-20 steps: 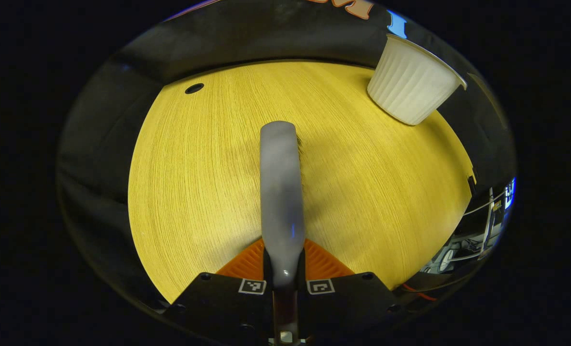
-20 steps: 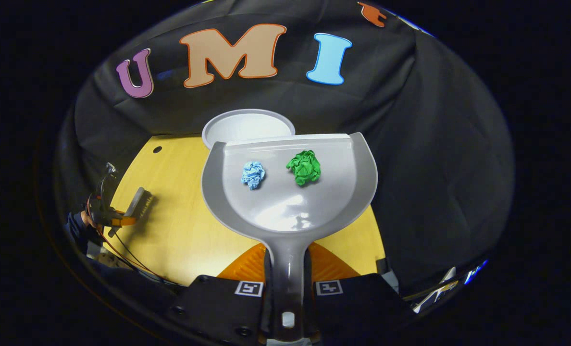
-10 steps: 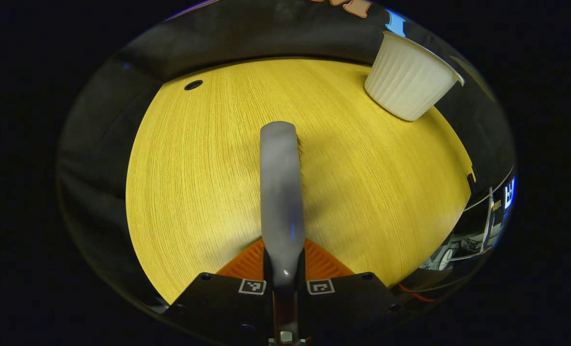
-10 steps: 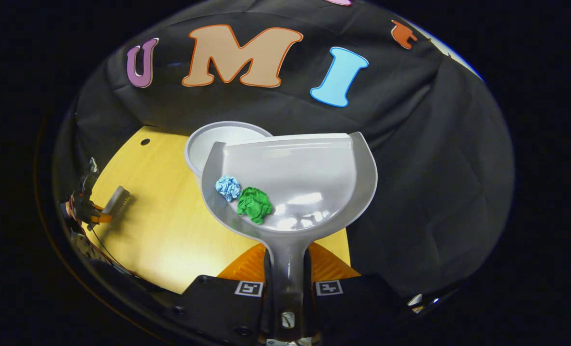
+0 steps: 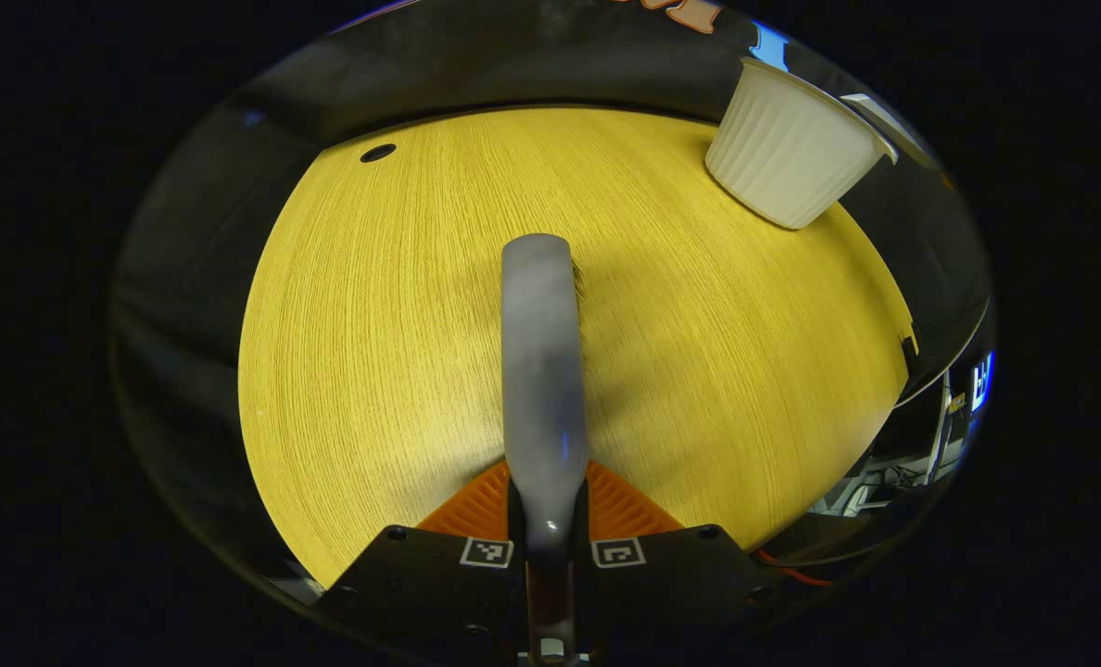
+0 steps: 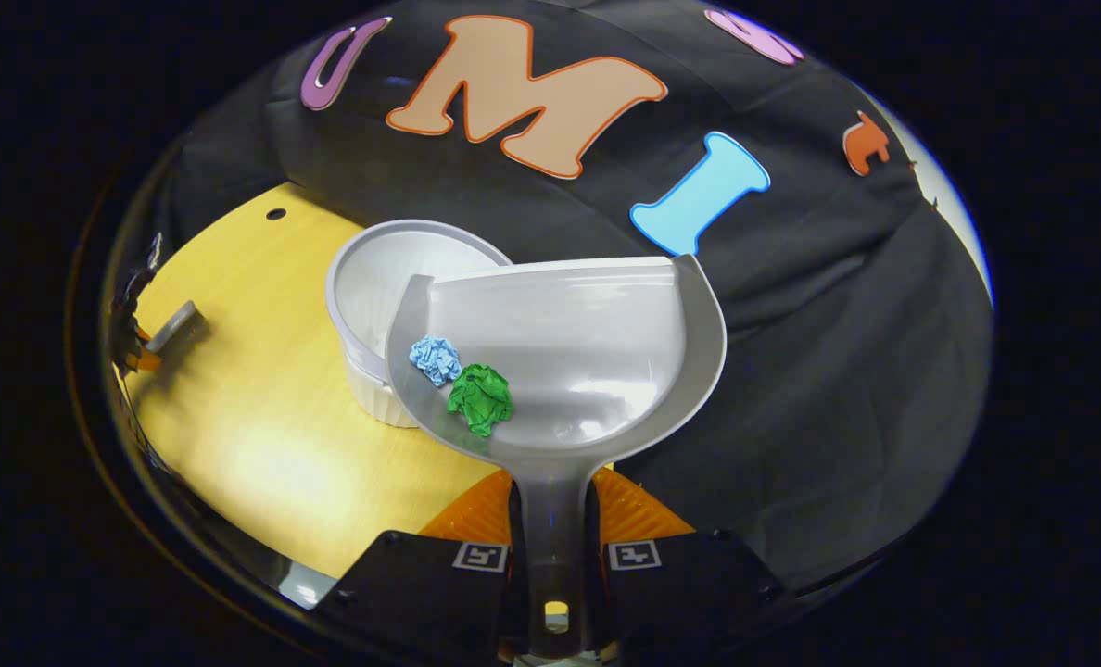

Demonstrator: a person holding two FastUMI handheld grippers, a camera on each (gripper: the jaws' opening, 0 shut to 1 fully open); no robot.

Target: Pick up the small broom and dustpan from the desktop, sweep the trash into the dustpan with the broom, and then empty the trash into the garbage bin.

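Observation:
In the right gripper view my right gripper is shut on the handle of the grey dustpan, which is lifted and tilted to the left over the white garbage bin. A blue paper ball and a green paper ball lie against the pan's lower left wall. In the left gripper view my left gripper is shut on the grey broom, held over the yellow desktop. The bin stands at the far right there. The left gripper with the broom appears small at the left edge of the right gripper view.
The desktop has a small round hole near its far edge. Black cloth walls close the back and sides. Beyond the table's right edge in the left gripper view, room furniture is visible.
The dustpan has tipped further left and closed in over the bin; both paper balls slid from the pan's middle to its lower left wall. The broom hand barely moved.

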